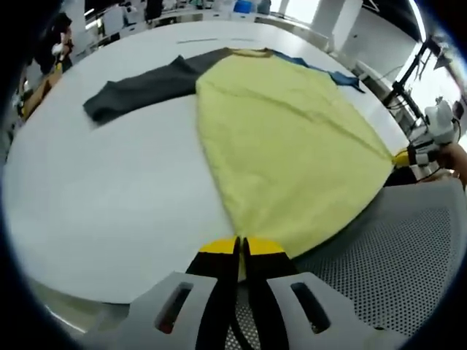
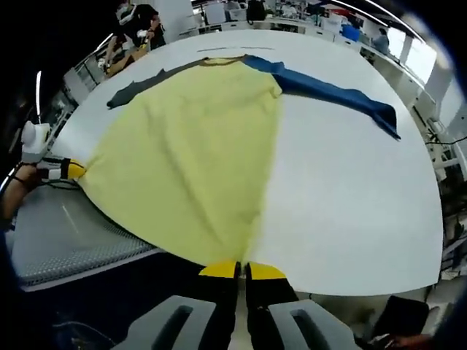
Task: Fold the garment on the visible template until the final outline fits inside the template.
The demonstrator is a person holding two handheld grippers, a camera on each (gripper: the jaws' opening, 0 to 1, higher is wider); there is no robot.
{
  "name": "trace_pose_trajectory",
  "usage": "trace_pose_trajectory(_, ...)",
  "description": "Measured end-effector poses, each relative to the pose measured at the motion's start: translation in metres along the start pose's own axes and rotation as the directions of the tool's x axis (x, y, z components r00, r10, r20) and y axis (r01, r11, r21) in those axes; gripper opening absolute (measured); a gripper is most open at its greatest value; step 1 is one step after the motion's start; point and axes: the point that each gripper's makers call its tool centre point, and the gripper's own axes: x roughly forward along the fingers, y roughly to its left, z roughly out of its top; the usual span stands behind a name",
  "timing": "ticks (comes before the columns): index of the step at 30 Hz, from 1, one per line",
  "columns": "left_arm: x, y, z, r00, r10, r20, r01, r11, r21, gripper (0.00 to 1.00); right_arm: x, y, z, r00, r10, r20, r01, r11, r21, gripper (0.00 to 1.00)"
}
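- Fingers of left gripper pressed together on the hem corner of the garment; fingers of right gripper likewise pinched on the opposite hem corner.
- Spread flat on the white tabletop, yellow body toward the grippers, collar at the far end.
- Probably light, soft and limp; likely to sag and crease, so best taken at hem corners or sleeve ends.
- One garment; two sleeves beside the yellow body: one dark grey sleeve, one blue sleeve.
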Motion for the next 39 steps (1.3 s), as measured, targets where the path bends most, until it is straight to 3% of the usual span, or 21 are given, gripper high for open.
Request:
trace_pose_trajectory(1, 0.0, 0.0, 0.001, 1.0, -0.002, 0.008, 0.002, 1.0, -0.002, 0.01, -0.002, -0.003, 0.003, 1.0, -0.011, 0.015, 0.011, 1.0, -0.001, 0.02)
trace_pose_trajectory(3, -0.002, -0.004, 0.013, 0.996, -0.037, 0.078, 0.041, 0.998, -0.049, 0.02, -0.003, -0.007, 0.01, 0.999, -0.019, 0.049, 0.019, 1.0, -0.008, 0.12)
trace_pose_trajectory(4, -0.003, -0.004, 0.017, 0.994, -0.046, 0.102, 0.053, 0.996, -0.071, 0.03, -0.004, -0.011, 0.019, 0.995, -0.027, 0.098, 0.026, 1.0, 0.006, 0.17)
trace_pose_trajectory(6, -0.006, -0.001, 0.024, 0.99, -0.041, 0.137, 0.051, 0.997, -0.065, 0.07, -0.007, -0.013, 0.025, 0.991, -0.015, 0.13, 0.013, 1.0, 0.022, 0.27)
trace_pose_trajectory(8, -0.009, 0.0, 0.031, 0.985, -0.041, 0.17, 0.051, 0.997, -0.058, 0.11, -0.01, -0.016, 0.031, 0.987, -0.003, 0.16, -0.004, 0.999, 0.04, 0.29)
trace_pose_trajectory(13, -0.012, 0.001, 0.045, 0.973, -0.046, 0.226, 0.052, 0.998, -0.018, 0.3, -0.015, -0.024, 0.048, 0.97, 0.0, 0.242, -0.016, 0.998, 0.065, 0.44)
trace_pose_trajectory(17, -0.015, -0.004, 0.059, 0.953, -0.08, 0.293, 0.091, 0.996, -0.023, 0.41, -0.019, -0.034, 0.061, 0.957, -0.022, 0.288, 0.006, 0.998, 0.056, 0.59)
trace_pose_trajectory(20, -0.016, -0.005, 0.066, 0.944, -0.086, 0.318, 0.09, 0.996, 0.002, 0.51, -0.021, -0.051, 0.077, 0.935, -0.063, 0.349, 0.039, 0.997, 0.074, 0.66)
trace_pose_trajectory(22, -0.016, -0.006, 0.068, 0.941, -0.092, 0.324, 0.092, 0.996, 0.014, 0.58, -0.022, -0.059, 0.083, 0.927, -0.065, 0.369, 0.033, 0.995, 0.093, 0.67)
trace_pose_trajectory(25, -0.016, -0.011, 0.073, 0.937, -0.104, 0.334, 0.094, 0.995, 0.046, 0.67, -0.025, -0.077, 0.1, 0.9, -0.089, 0.427, 0.021, 0.986, 0.163, 0.69)
trace_pose_trajectory(31, -0.014, -0.016, 0.075, 0.936, -0.12, 0.33, 0.102, 0.992, 0.07, 0.72, -0.029, -0.107, 0.124, 0.859, -0.111, 0.501, -0.007, 0.973, 0.229, 0.72)
trace_pose_trajectory(39, -0.017, -0.021, 0.083, 0.924, -0.132, 0.36, 0.105, 0.99, 0.094, 0.81, -0.024, -0.134, 0.142, 0.848, -0.148, 0.509, -0.006, 0.957, 0.289, 0.74)
